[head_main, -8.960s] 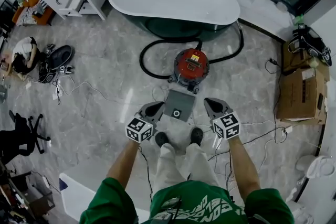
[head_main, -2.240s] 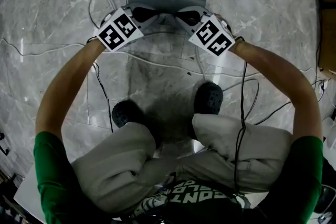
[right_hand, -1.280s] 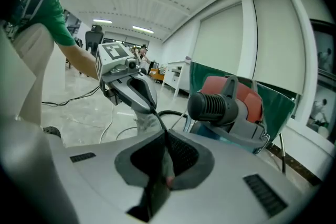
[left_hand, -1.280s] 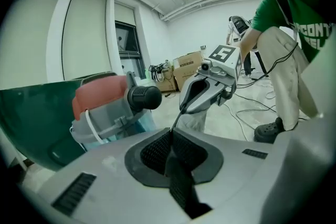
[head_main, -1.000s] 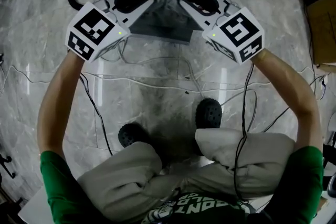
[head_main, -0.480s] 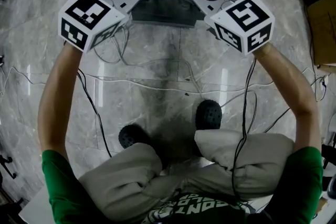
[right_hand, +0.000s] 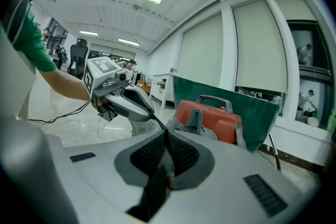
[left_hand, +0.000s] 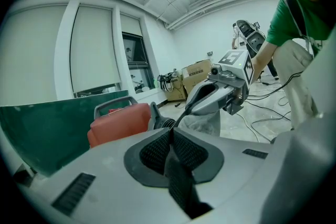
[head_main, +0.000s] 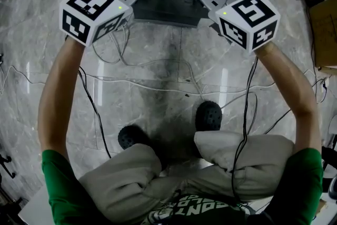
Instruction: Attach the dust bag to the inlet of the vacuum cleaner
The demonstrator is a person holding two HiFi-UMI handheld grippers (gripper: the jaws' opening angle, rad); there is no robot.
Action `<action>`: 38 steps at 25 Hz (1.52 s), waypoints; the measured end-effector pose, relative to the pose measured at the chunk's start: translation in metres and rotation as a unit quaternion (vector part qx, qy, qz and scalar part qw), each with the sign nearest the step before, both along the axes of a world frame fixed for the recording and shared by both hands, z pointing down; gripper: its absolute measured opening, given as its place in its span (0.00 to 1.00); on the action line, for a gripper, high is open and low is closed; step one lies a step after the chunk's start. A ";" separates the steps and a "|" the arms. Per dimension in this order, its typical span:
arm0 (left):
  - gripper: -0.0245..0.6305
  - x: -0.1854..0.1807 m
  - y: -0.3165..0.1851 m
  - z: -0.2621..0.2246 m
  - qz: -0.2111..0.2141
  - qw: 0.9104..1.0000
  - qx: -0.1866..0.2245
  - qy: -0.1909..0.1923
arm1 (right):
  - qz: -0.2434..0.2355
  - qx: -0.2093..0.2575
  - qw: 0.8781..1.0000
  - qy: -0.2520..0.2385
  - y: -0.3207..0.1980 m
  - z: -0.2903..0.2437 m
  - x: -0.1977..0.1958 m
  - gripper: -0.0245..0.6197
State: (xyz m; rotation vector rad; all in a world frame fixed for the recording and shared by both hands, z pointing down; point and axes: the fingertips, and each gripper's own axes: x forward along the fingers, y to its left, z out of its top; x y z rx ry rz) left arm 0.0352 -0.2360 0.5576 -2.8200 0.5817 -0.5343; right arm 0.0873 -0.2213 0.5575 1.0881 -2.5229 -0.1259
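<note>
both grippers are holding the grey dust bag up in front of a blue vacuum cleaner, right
Not quite: the vacuum cleaner is red-orange, not blue, as the left gripper view shows. The rest stands: the left gripper and the right gripper are both shut on the grey dust bag in front of it.

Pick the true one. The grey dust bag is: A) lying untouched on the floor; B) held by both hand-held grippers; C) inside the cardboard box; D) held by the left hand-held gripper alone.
B: the left hand-held gripper and the right hand-held gripper each have jaws shut on an edge of the dust bag, stretched between them.
</note>
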 end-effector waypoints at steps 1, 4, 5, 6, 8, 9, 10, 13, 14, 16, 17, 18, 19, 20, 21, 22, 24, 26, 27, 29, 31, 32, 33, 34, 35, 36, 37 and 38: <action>0.07 0.000 -0.001 0.000 -0.001 1.000 0.000 0.001 | -0.001 0.001 1.000 0.000 0.000 0.000 0.000 0.07; 0.07 0.000 -0.002 0.002 -0.003 1.000 -0.001 0.002 | -0.002 0.003 1.000 0.000 -0.001 0.001 0.000 0.07; 0.07 0.001 -0.003 0.002 -0.003 1.000 0.000 0.003 | -0.002 0.004 1.000 0.000 -0.001 0.001 0.000 0.07; 0.07 0.001 -0.003 0.003 -0.003 1.000 0.001 0.003 | -0.003 0.004 1.000 0.000 -0.001 0.002 0.000 0.07; 0.07 0.001 -0.003 0.003 -0.005 1.000 0.001 0.008 | -0.003 0.006 1.000 0.001 -0.001 0.002 0.000 0.07; 0.07 0.001 -0.003 0.003 -0.006 1.000 0.002 0.011 | -0.003 0.006 1.000 0.001 -0.002 0.002 0.000 0.07; 0.08 0.001 -0.003 0.003 -0.007 1.000 0.002 0.014 | -0.004 0.007 1.000 0.001 -0.002 0.002 0.000 0.07; 0.08 0.001 -0.005 0.003 -0.010 1.000 0.003 0.015 | -0.005 0.007 1.000 -0.001 -0.003 0.001 0.001 0.07; 0.08 0.001 -0.006 0.002 -0.010 1.000 0.002 0.015 | -0.005 0.006 1.000 -0.003 -0.004 0.001 0.001 0.07; 0.08 0.002 -0.006 0.002 -0.009 1.000 0.000 0.016 | -0.006 0.006 1.000 -0.004 -0.004 0.001 0.002 0.07; 0.08 0.003 -0.007 0.002 -0.010 1.000 -0.001 0.016 | -0.006 0.006 1.000 -0.005 -0.004 0.001 0.002 0.07; 0.08 0.003 -0.007 0.002 -0.010 1.000 -0.001 0.016 | -0.007 0.006 1.000 -0.005 -0.005 0.000 0.002 0.07; 0.08 0.003 -0.007 0.002 -0.011 1.000 -0.001 0.016 | -0.007 0.006 1.000 -0.005 -0.005 0.000 0.002 0.07; 0.08 0.003 -0.008 0.002 -0.011 1.000 -0.001 0.016 | -0.007 0.007 1.000 -0.005 -0.005 0.000 0.002 0.07; 0.08 0.003 -0.008 0.003 -0.011 1.000 -0.001 0.016 | -0.007 0.007 1.000 -0.005 -0.005 0.001 0.002 0.07; 0.08 0.003 -0.008 0.003 -0.011 1.000 -0.001 0.016 | -0.008 0.008 1.000 -0.004 -0.005 0.001 0.002 0.07; 0.08 0.003 -0.009 0.003 -0.012 1.000 0.001 0.017 | -0.008 0.011 1.000 -0.003 -0.006 0.001 0.002 0.07; 0.08 0.003 -0.010 0.003 -0.012 1.000 0.001 0.018 | -0.008 0.012 1.000 -0.002 -0.006 0.001 0.002 0.07; 0.08 0.004 -0.010 0.003 -0.012 1.000 0.000 0.019 | -0.008 0.012 1.000 -0.003 -0.006 0.001 0.002 0.07; 0.08 0.005 -0.011 0.004 -0.012 1.000 0.001 0.020 | -0.008 0.013 1.000 -0.004 -0.006 0.002 0.003 0.07; 0.08 0.005 -0.014 0.004 -0.013 1.000 0.007 0.020 | -0.009 0.018 1.000 -0.004 -0.010 0.002 0.003 0.07; 0.08 0.005 -0.015 0.004 -0.012 1.000 0.008 0.020 | -0.010 0.019 1.000 -0.004 -0.011 0.001 0.003 0.07; 0.08 0.006 -0.015 0.004 -0.012 1.000 0.008 0.019 | -0.010 0.019 1.000 -0.004 -0.011 0.001 0.003 0.07; 0.08 0.006 -0.014 0.005 -0.012 1.000 0.007 0.019 | -0.010 0.017 1.000 -0.005 -0.010 0.002 0.004 0.07; 0.08 0.006 -0.014 0.005 -0.012 1.000 0.006 0.018 | -0.010 0.016 1.000 -0.005 -0.010 0.002 0.004 0.07; 0.08 0.006 -0.013 0.005 -0.012 1.000 0.006 0.017 | -0.010 0.016 1.000 -0.005 -0.009 0.002 0.004 0.07; 0.08 0.006 -0.013 0.005 -0.012 1.000 0.005 0.016 | -0.010 0.016 1.000 -0.005 -0.009 0.002 0.004 0.07; 0.08 0.006 -0.013 0.006 -0.013 1.000 0.004 0.016 | -0.010 0.016 1.000 -0.005 -0.009 0.002 0.004 0.07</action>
